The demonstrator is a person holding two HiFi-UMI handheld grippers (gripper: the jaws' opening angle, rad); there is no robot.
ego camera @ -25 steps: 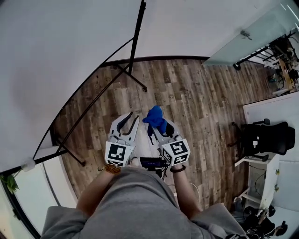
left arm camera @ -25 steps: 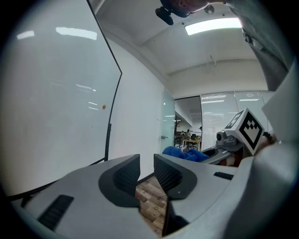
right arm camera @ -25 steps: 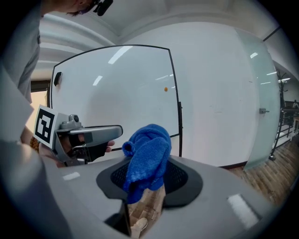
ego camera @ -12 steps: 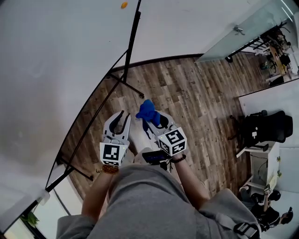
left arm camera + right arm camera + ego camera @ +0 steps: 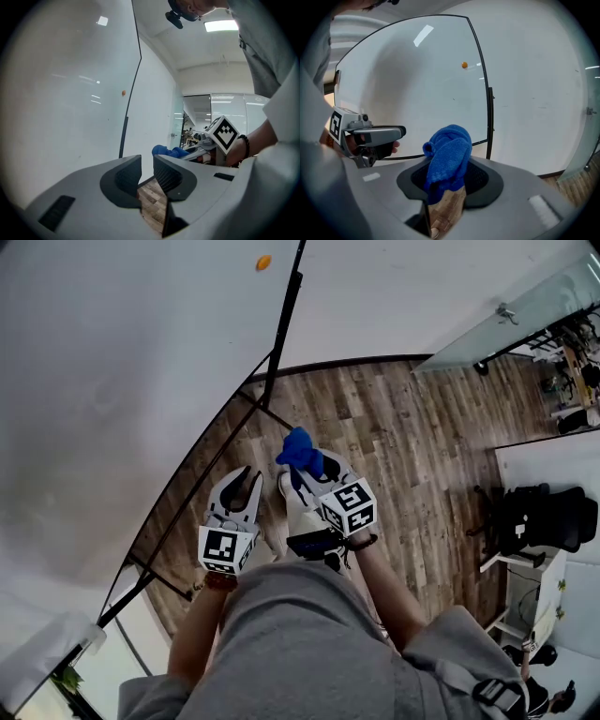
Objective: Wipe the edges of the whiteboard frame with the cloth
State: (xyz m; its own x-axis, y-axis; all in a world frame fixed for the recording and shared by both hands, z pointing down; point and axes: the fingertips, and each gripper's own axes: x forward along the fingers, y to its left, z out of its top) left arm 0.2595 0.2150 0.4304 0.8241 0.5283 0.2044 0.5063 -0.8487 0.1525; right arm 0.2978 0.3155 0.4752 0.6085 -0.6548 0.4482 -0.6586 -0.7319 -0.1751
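Cloth (image 5: pixel 447 157) is pinched, bunched, in the closed right gripper (image 5: pixel 449 183), short of the whiteboard frame (image 5: pixel 480 70). Left gripper (image 5: pixel 146 174) is held slightly apart, nothing between.

Risk judged: the loosely bunched cloth is pulled free by drag along the frame.

Frame's top corner is seen only in the right gripper view. The gap from cloth to frame is seen only in the head view.
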